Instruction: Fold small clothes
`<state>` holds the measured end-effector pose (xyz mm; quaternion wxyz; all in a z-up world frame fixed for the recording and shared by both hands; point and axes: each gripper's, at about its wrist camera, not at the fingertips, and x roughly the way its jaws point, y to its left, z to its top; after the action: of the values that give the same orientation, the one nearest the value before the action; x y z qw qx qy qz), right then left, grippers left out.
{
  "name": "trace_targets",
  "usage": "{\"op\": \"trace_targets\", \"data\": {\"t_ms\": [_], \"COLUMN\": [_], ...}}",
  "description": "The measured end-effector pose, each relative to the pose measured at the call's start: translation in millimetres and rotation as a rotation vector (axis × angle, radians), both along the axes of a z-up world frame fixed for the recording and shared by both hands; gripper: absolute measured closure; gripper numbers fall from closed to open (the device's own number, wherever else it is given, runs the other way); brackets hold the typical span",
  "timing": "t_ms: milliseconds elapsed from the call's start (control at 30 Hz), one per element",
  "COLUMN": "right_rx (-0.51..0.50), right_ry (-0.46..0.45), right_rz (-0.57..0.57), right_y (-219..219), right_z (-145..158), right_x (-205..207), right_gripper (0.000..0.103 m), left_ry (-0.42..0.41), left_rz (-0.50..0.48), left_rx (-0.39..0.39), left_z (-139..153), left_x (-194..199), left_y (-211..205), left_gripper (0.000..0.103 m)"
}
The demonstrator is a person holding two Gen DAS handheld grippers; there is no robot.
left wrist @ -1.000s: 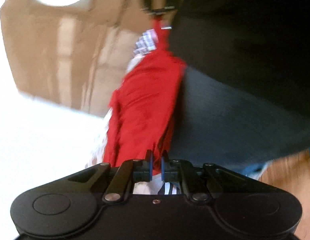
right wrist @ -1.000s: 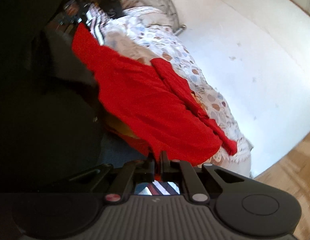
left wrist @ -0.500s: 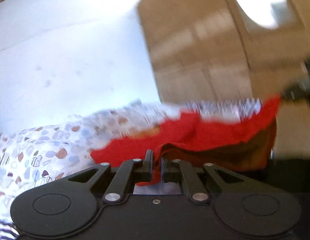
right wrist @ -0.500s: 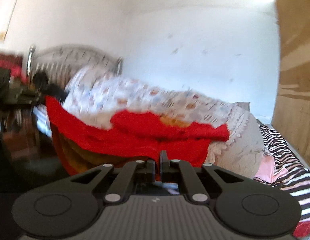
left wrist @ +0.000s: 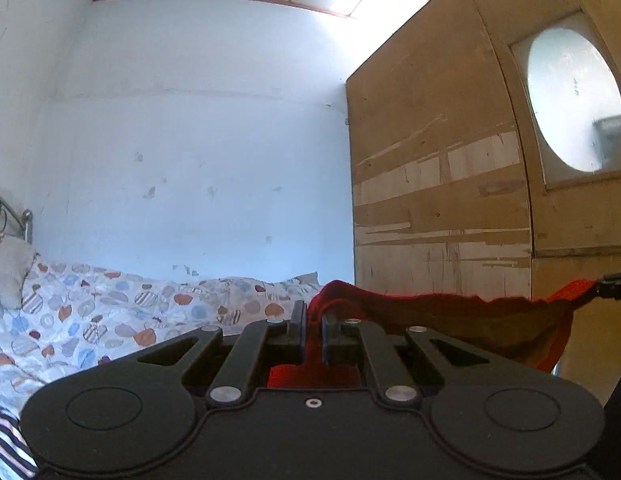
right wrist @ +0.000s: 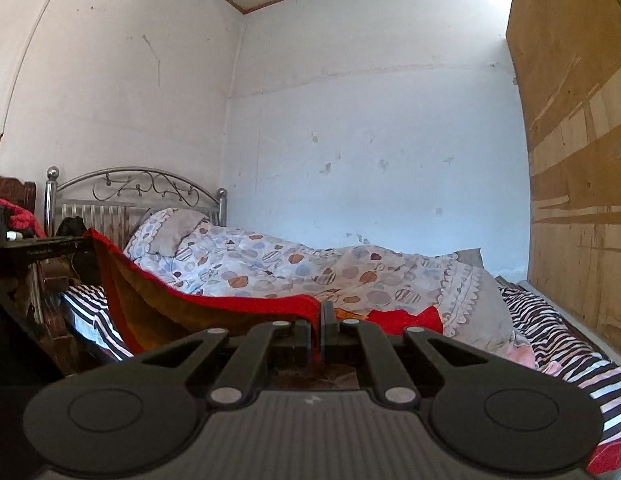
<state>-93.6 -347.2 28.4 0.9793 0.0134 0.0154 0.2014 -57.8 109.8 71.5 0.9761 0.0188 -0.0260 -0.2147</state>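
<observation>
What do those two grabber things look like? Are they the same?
Nearly. The left gripper is smooth black plastic with round discs, silver rivets and slim black linkage bars. The right gripper has the same shape, but its body is ribbed grey with a tiny white logo. No cables or sleeves show.

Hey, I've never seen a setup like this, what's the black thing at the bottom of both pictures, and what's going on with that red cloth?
Those black shapes are handheld two-finger grippers, one per hand, each carrying a fisheye camera looking along its fingers. One picture comes from the left gripper, the other from the right gripper. Both are shut on the red fabric garment, which sags between them above the bed. Each view also catches the other gripper at its edge. Behind lie a patterned white duvet, a black-and-white striped sheet and a worn wooden wardrobe.
</observation>
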Motion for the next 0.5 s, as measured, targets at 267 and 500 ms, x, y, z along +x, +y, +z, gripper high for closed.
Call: {"op": "trace_targets", "data": {"t_ms": [267, 500], "right_rx": [0.113, 0.127], "right_ry": [0.071, 0.121], "right_rz": [0.04, 0.007], "right_y": [-19, -24], "right_z": [35, 75], "right_x": [74, 180], "right_gripper": [0.098, 0.098], "left_ry": [0.112, 0.199], "left_rz": [-0.034, -0.043], "left_rx": [-0.11, -0.222], "left_z": [21, 64], "left_x": [56, 149], "left_y": [5, 9], "left_gripper": [0.097, 0.097]}}
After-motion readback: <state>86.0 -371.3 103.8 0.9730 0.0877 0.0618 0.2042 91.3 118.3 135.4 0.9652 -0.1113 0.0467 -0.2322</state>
